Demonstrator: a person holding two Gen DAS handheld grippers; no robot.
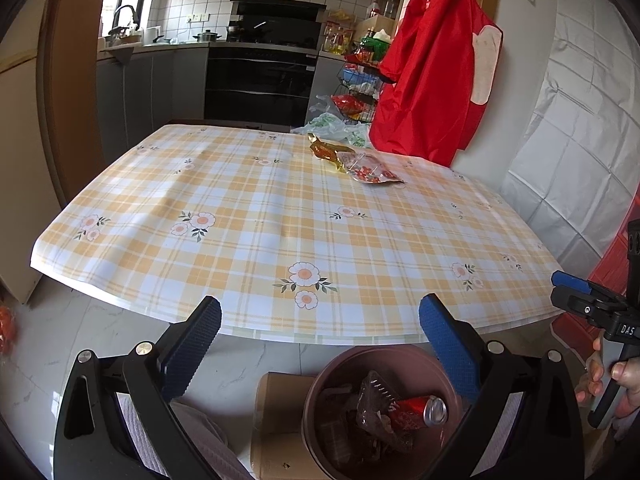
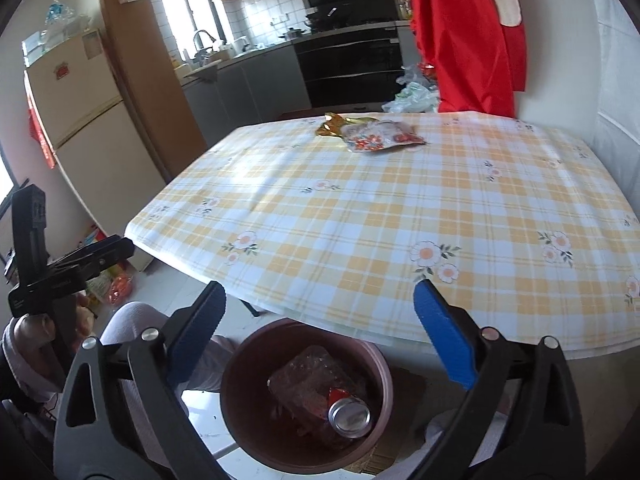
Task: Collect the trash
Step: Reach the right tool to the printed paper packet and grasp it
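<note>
Left wrist view shows "DAS" printed on the right gripper (image 1: 568, 284). Both it and the left gripper (image 1: 320, 316) gape empty over the brown bin (image 2: 240, 432), where a red can (image 2: 348, 414) lies, top toward the camera.

Both wrist views face the table (image 1: 280, 240), sharing the bin (image 2: 240, 400).

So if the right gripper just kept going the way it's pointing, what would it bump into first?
Probably the near edge of the table, which lies between its open jaws. The brown bin sits lower, beneath that line. Depth is hard to judge through this lens.
</note>
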